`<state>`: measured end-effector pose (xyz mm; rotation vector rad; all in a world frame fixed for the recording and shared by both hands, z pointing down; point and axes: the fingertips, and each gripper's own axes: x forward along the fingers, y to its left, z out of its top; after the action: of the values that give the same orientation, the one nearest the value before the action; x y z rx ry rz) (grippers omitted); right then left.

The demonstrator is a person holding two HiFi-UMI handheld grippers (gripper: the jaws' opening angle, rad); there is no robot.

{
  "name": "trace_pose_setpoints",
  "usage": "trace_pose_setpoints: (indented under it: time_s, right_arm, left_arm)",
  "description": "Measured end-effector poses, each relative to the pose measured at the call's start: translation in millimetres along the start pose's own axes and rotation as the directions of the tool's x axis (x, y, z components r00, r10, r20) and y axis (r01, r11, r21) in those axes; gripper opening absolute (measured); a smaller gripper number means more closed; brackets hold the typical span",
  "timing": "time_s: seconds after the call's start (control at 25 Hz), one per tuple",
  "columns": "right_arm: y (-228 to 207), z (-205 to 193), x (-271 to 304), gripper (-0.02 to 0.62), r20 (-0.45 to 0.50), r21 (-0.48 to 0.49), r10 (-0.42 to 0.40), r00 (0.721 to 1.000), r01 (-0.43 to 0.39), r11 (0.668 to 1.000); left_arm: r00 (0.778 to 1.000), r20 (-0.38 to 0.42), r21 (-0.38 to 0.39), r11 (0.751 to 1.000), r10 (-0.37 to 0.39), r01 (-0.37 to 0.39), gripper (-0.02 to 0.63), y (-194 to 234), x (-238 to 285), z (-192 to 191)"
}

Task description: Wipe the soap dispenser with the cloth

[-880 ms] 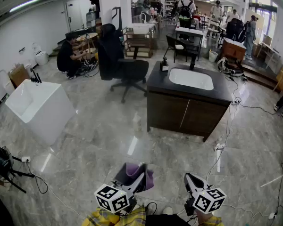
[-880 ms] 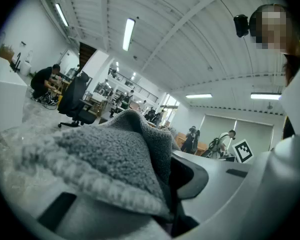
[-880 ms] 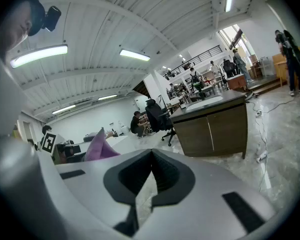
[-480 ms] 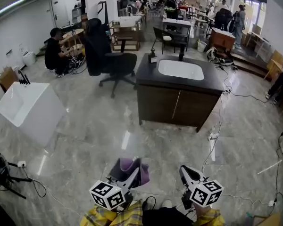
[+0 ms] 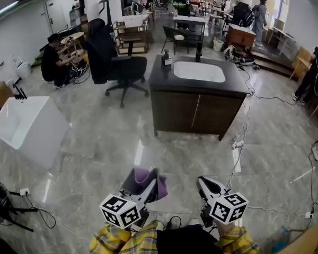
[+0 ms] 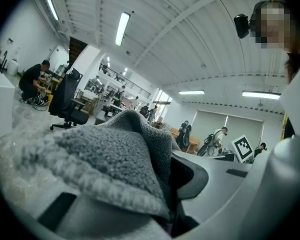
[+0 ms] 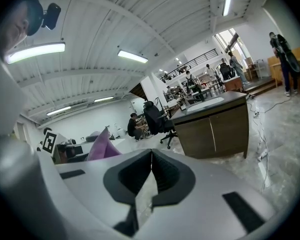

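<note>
Cloth [image 5: 141, 177] sits clamped in my left tongs [image 5: 150, 185], bunched up and spilling over them. My right tongs [image 5: 202, 183] are pressed together with nothing between them. Both hang low over the marble floor [image 5: 95, 142]. The soap dispenser [image 5: 167, 59] stands on the dark tabletop [image 5: 158, 77], at its far left corner beside the sink [image 5: 199, 71], well apart from the cloth.
</note>
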<state>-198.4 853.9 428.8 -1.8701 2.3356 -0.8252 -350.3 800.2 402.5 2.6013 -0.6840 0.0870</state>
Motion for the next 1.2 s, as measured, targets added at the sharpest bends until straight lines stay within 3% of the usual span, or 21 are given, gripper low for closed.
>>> trace_pose_setpoints:
  time_s: [0.44,0.72,1.2]
  right_arm:
    - [55.8,-35.1,37.6,0.006,-0.047,-0.035,-0.039,0.998,0.037,0.999]
    - [49.5,-26.0,63.1,0.006,-0.059,-0.051,-0.052,0.997,0.049,0.998]
    - [3.6,13.5,132.8,0.006,-0.105,-0.040,0.009,0.994,-0.013,0.999]
  left_arm:
    - [0.998,-0.064,-0.010,1.000,-0.015,0.015,0.078,55.8,-27.6,-7.7]
    - [0.998,-0.068,-0.019,1.000,-0.001,0.000,0.078,69.3,-12.5,-11.0]
    - [0.994,-0.099,-0.054,0.997,0.046,-0.052,0.078,109.1,65.2,3.1]
